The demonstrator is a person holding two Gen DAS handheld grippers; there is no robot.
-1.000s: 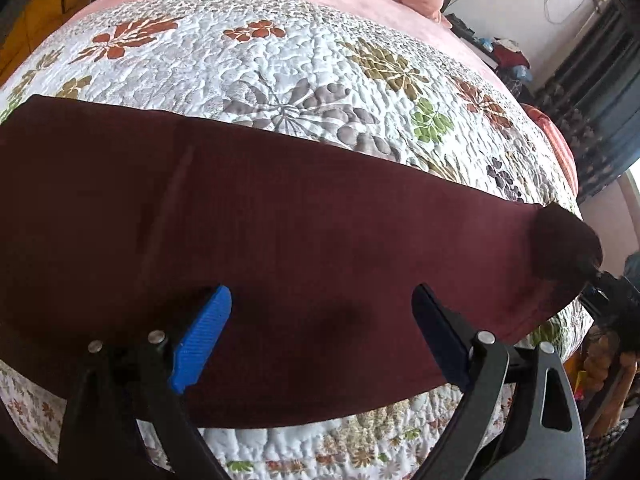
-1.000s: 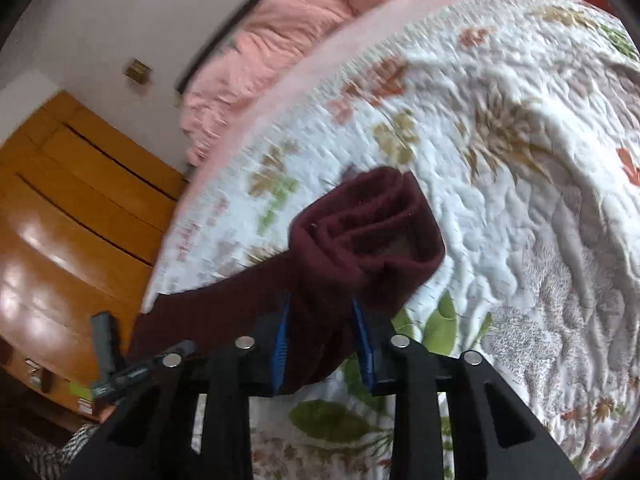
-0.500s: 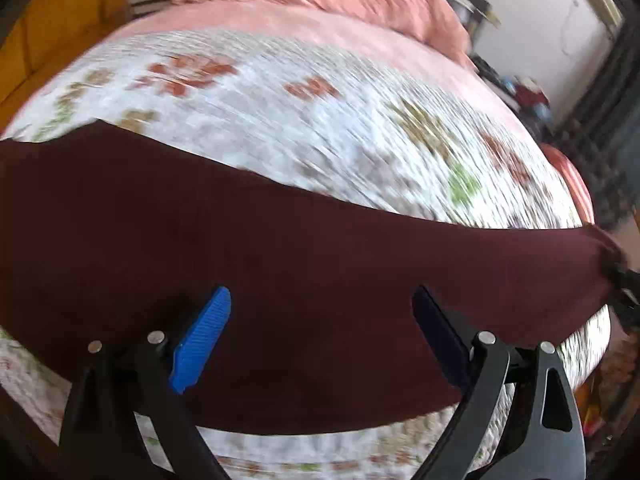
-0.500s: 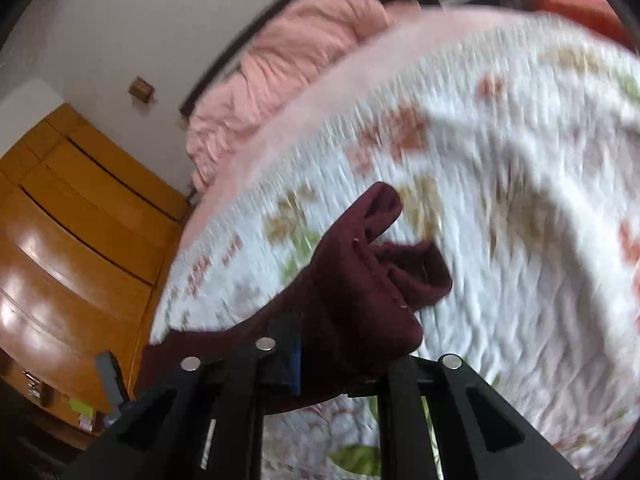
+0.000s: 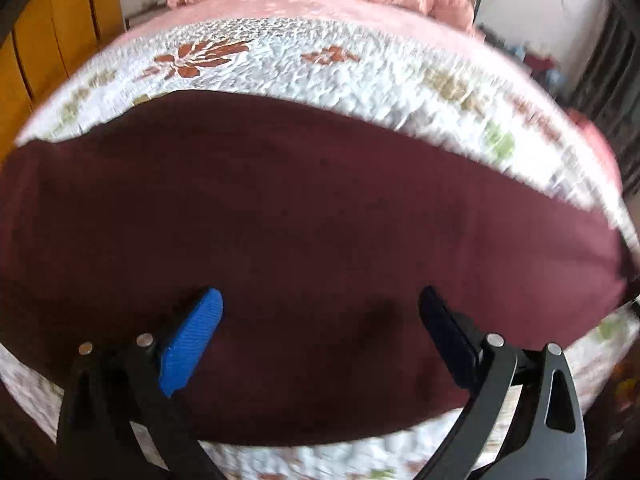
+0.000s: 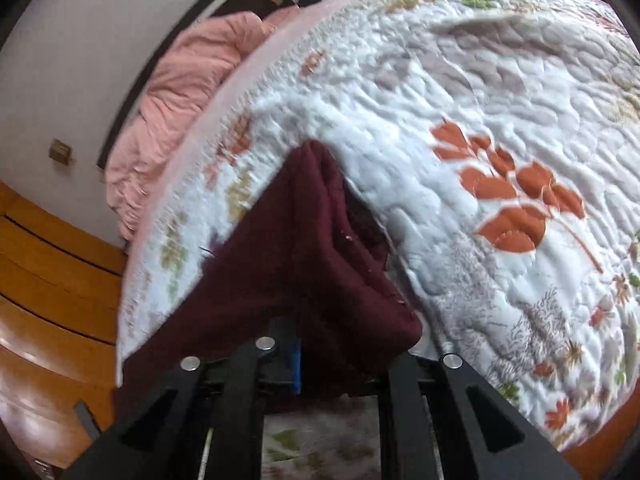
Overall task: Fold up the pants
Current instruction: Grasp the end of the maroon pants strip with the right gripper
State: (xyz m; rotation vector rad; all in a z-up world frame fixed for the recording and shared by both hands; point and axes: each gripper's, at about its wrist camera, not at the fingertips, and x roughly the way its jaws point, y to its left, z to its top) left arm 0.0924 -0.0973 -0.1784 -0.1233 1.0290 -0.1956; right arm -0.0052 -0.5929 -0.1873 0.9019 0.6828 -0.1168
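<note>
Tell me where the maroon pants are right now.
The maroon pants lie spread across the floral quilt under the left gripper, jaws opening; one bunched end is clamped in the right gripper.

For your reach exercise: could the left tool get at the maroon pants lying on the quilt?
Probably yes: the left tool, its jaws opening, sits just above the flat pants, with nothing on the cloth between them.

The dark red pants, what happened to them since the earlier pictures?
The right tool clamped shut on the bunched end of the pants and lifted it off the quilt, dragging it across. The left tool took nothing; its jaws are opening above the flat part, which stayed spread out.
</note>
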